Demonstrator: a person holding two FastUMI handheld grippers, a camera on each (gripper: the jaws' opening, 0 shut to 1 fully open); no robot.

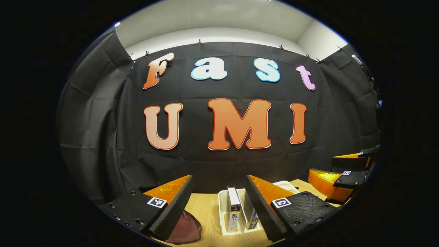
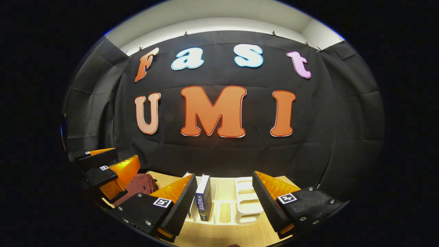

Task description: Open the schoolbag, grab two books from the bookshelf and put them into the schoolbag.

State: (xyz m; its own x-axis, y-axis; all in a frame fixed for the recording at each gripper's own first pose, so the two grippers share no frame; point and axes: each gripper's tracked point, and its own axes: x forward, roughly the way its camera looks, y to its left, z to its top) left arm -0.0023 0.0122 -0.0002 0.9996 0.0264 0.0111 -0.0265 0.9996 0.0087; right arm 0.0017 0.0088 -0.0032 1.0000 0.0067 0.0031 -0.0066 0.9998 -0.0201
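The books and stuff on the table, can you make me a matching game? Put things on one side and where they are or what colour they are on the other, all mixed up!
Things:
1. schoolbag
2. books
3. bookshelf
4. table

Descriptions:
A. light wood, under everything
B. dark red, lying on the table
C. white, with empty slots beside the books
D. standing upright in the white rack

Right pairs: 1-B, 2-D, 3-C, 4-A
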